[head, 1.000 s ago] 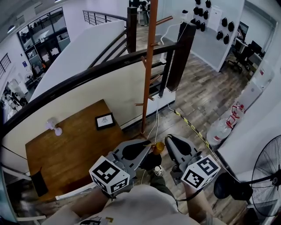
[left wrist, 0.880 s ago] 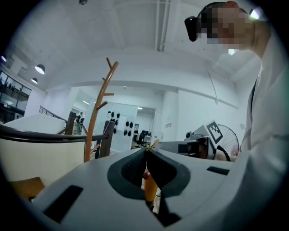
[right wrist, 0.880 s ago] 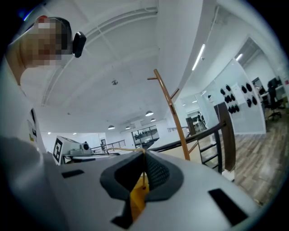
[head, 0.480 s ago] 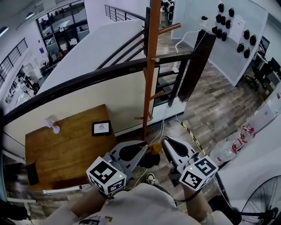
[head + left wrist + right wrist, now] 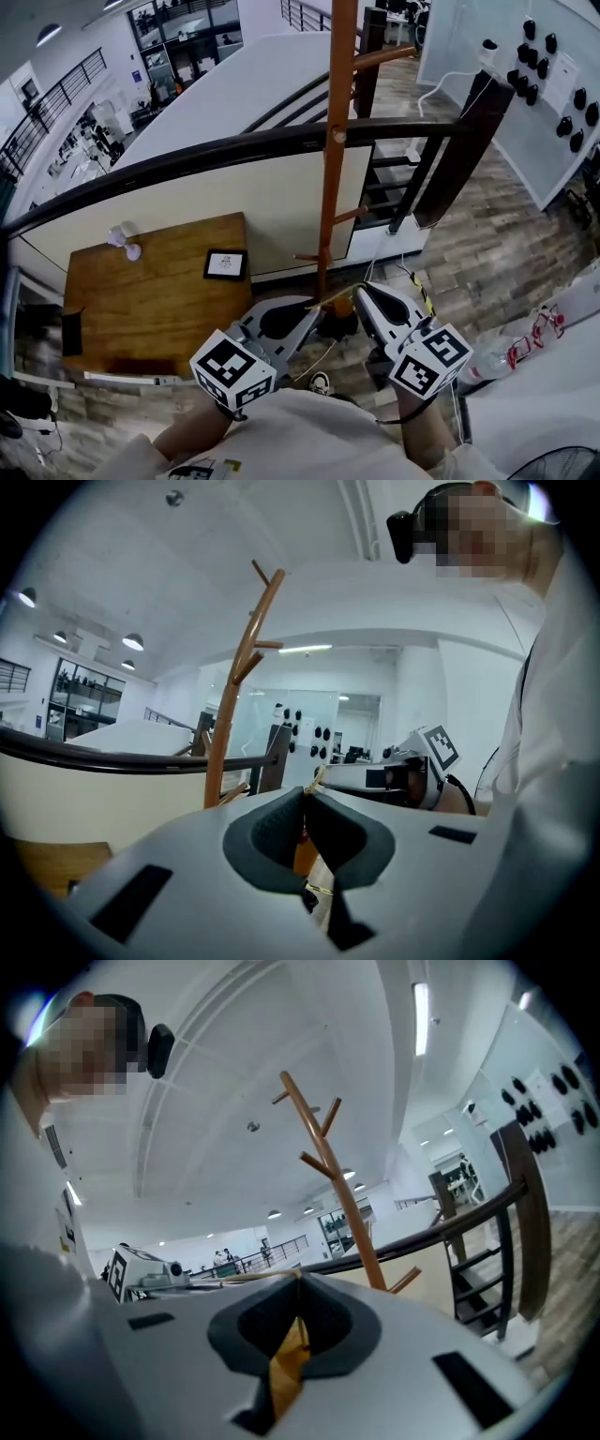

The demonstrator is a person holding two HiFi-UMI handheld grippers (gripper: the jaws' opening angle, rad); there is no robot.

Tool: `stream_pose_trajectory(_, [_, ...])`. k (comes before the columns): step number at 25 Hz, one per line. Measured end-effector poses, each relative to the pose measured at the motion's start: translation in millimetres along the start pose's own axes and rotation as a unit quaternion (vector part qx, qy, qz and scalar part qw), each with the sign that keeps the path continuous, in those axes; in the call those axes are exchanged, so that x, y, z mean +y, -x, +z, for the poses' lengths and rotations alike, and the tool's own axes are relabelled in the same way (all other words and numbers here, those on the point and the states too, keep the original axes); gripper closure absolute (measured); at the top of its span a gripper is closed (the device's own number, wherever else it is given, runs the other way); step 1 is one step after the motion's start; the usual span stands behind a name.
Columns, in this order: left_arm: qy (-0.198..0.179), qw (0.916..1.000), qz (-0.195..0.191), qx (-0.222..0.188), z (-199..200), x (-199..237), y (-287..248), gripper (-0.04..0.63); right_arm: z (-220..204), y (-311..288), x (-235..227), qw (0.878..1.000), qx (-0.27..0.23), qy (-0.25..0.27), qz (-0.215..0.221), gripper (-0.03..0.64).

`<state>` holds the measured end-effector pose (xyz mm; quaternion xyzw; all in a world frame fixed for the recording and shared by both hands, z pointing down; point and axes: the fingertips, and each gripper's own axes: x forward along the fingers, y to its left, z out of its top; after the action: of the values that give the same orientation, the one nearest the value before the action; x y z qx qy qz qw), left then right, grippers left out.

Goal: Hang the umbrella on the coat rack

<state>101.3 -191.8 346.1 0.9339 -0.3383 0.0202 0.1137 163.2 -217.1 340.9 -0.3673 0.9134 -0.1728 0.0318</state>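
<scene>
Floor: grey-brown wood planks [image 5: 506, 253] fill the right and lower part of the head view, with a yellow-and-black strip running across them right of centre.
Table: a brown wooden table [image 5: 141, 309] sits at the left of the frame, against a cream half-wall; a small framed tablet [image 5: 225, 263] lies near its right edge and a small white object [image 5: 124, 242] near its far edge.
Railing: a dark curved handrail [image 5: 187, 157] crosses the frame from the left edge to the upper right, with a stairway behind it.
Wall: at the upper right a white board [image 5: 553, 66] carries rows of small black items.
Coat rack: an orange-brown pole [image 5: 331, 178] with short pegs stands upright at the centre, its foot just above the gripper tips in the frame.
Umbrella: only a little shows, an orange part [image 5: 343, 307] over a dark body, low at the centre of the frame between the two tools and near the rack's foot.
Left gripper [image 5: 312, 305]: jaws pressed together on a thin tan strand, probably the umbrella's loop; orange shows just below the pads in its own view [image 5: 305, 850].
Right gripper [image 5: 358, 292]: jaws likewise closed on the umbrella, yellow-orange material [image 5: 286, 1363] showing between them.
</scene>
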Motion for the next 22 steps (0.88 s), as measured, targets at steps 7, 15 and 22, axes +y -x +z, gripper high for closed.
stream_pose_trajectory(7, [0.004, 0.9997, 0.022, 0.012, 0, 18, -8, 0.589, -3, -19, -13, 1.000, 0.014, -0.015, 0.020, 0.606])
stream_pose_trajectory(15, [0.022, 0.9994, 0.000, 0.027, 1, 39, -8, 0.588, -11, -35, -12, 0.999, 0.030, -0.033, 0.001, 0.606])
stream_pose_trajectory(22, [0.033, 0.9981, -0.034, 0.039, -6, 49, -19, 0.589, -16, -39, -25, 0.998, 0.023, -0.054, -0.035, 0.606])
